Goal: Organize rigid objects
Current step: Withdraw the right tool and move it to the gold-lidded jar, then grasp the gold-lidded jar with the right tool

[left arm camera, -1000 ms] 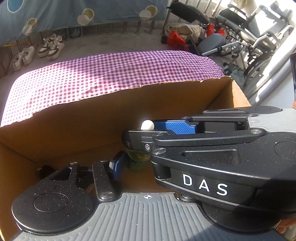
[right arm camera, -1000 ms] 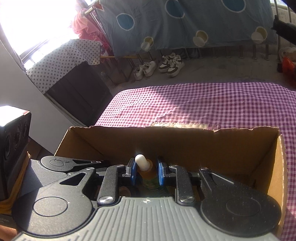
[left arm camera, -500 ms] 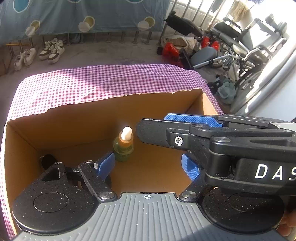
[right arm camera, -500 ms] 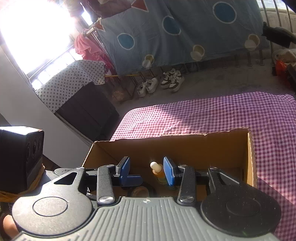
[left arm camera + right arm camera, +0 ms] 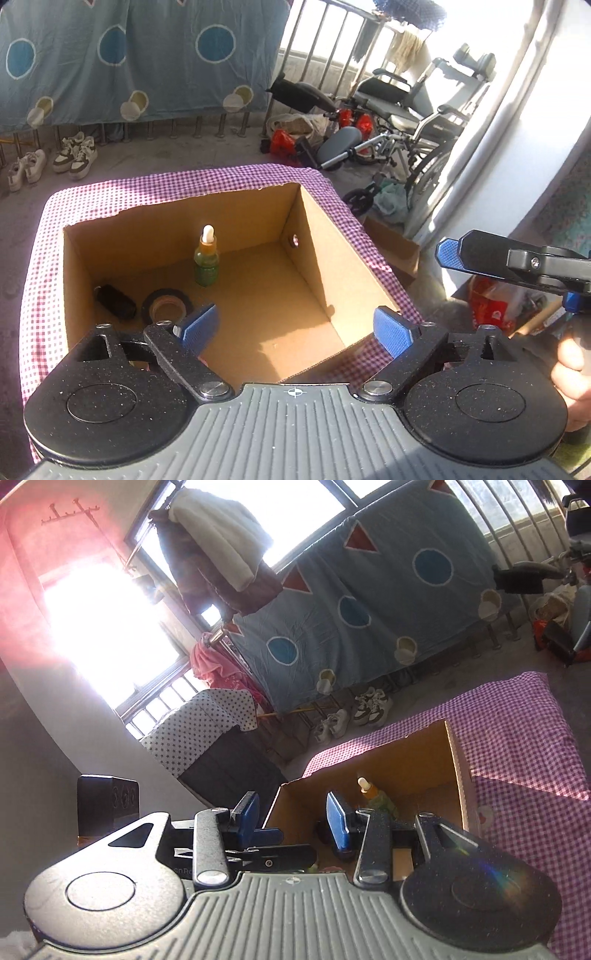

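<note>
An open cardboard box [image 5: 332, 254] sits on a purple checked cloth [image 5: 40, 295]. Inside it a green dropper bottle [image 5: 206, 258] with a white tip stands upright near the back wall. A black tape roll [image 5: 166, 304] and a dark cylinder [image 5: 114, 301] lie at the box's left. My left gripper [image 5: 295, 328] hovers above the near rim, its jaws opening wide with nothing between them. My right gripper [image 5: 293, 818] is open and empty, off the box's [image 5: 456, 775] corner. One of its fingers [image 5: 480, 254] shows in the left wrist view. The bottle [image 5: 369, 790] is beyond it.
A person's hand [image 5: 570, 365] grips the right tool. Wheelchairs [image 5: 417, 122] and bags crowd the floor to the right of the table. Shoes [image 5: 74, 155] stand under a hanging blue sheet [image 5: 129, 55]. A dark cabinet under a dotted cloth [image 5: 199, 727] and a black box [image 5: 107, 805] are at the left.
Both grippers let go of the dropper bottle, opened, and pulled back and up out of the box. The right one swung away to the side. The bottle stays standing in the box.
</note>
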`<state>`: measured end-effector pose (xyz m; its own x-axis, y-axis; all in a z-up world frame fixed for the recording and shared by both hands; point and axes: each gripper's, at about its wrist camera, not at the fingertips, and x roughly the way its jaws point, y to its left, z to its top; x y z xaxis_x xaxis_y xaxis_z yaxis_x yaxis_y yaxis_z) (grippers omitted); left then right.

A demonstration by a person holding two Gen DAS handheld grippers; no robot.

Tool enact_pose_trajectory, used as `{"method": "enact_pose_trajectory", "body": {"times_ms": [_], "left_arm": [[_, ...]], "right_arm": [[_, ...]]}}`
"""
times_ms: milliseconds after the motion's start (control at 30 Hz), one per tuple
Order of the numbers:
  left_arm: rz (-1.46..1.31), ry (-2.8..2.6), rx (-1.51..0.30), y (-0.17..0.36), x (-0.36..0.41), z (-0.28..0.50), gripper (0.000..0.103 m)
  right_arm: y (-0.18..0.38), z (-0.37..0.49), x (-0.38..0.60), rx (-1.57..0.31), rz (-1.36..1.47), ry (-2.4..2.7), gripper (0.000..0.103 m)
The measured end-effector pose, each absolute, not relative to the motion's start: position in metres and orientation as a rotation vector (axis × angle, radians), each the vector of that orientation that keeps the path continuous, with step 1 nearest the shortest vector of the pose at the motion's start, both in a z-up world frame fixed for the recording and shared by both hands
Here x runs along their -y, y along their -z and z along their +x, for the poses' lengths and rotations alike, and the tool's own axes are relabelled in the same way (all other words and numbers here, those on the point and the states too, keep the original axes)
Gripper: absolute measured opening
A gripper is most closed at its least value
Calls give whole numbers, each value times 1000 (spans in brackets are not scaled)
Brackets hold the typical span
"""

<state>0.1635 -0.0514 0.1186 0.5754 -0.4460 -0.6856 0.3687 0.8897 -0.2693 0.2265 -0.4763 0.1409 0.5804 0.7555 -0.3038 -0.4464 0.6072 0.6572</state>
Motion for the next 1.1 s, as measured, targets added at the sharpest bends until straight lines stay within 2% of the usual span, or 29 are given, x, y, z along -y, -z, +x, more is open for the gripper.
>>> {"method": "enact_pose_trajectory", "body": {"times_ms": [200, 433, 633, 733, 1100], "left_arm": [[-67, 502, -763, -91, 42, 102, 96], [-37, 567, -755, -45, 48, 60, 96], [4, 532, -757, -11, 63, 63, 93], [33, 499, -786, 4, 65, 68, 84], [69, 430, -816, 27, 67, 80, 84]], "right_arm": [[-94, 180, 474, -663, 684, -758, 44], [-35, 172, 445, -803, 743, -716, 44], [-7, 186, 420, -890, 668, -651, 44], [5, 196, 414, -921, 658, -636, 42], [18, 227, 384, -981, 533, -632, 41]]}}
